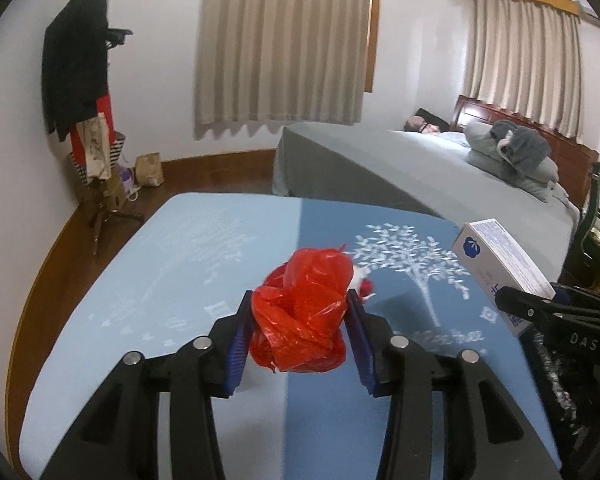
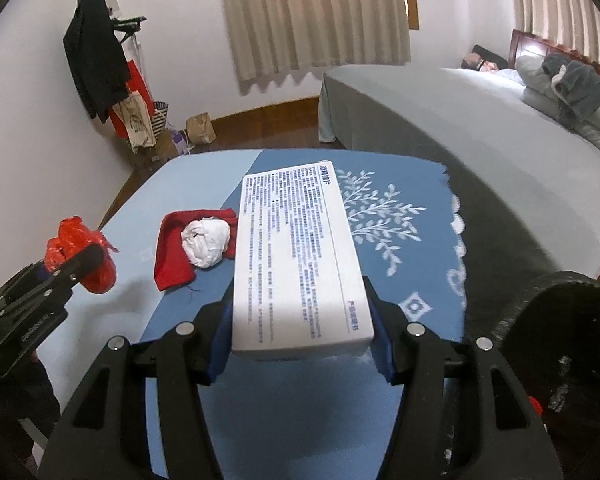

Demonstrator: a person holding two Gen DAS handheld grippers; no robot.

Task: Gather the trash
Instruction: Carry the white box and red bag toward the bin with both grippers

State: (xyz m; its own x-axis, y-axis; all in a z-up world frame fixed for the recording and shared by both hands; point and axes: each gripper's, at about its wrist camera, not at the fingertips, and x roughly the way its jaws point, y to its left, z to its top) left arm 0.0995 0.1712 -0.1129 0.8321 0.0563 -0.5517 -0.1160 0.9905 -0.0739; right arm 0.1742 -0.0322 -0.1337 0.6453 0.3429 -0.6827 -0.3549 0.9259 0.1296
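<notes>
Red cloth (image 2: 176,248) with white paper wad (image 2: 205,246) mid-table (image 2: 420,280), bed (image 2: 460,128) beyond; left gripper (image 1: 300,320) clamping red plastic bag (image 1: 302,312), right gripper (image 2: 300,340) clamping white box (image 2: 296,256), both lifted off tabletop.

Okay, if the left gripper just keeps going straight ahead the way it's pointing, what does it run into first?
Probably the small red-and-white item lying just past the red plastic bag that the left gripper holds. Beyond it only the blue tablecloth shows. Depth is unclear, so it might pass above.
</notes>
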